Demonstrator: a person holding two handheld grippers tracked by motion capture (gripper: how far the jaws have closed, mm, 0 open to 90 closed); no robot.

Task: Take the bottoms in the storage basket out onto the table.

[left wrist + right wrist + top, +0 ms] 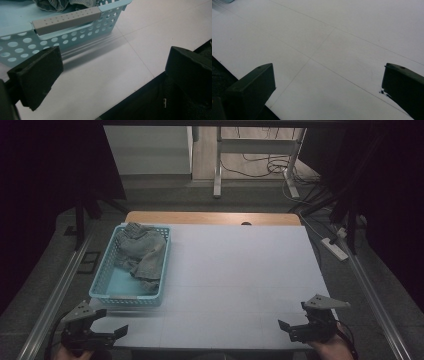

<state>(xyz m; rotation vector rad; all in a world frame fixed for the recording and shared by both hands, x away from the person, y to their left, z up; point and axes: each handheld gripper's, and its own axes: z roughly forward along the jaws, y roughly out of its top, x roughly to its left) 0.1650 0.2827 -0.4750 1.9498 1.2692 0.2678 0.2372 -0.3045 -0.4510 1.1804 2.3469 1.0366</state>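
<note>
From above, a crumpled denim garment [141,255] lay in the blue basket [102,270] at ten o'clock on the white worktop [240,280], so nothing looked started. The left gripper [112,75] view showed wide, empty fingers facing the basket's near wall at eleven o'clock. The right gripper [329,87] view showed fingers equally spread, holding nothing, over bare worktop.

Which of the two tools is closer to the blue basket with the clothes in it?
The left tool. It sits just in front of the blue basket, while the right tool is far across the white table.
</note>
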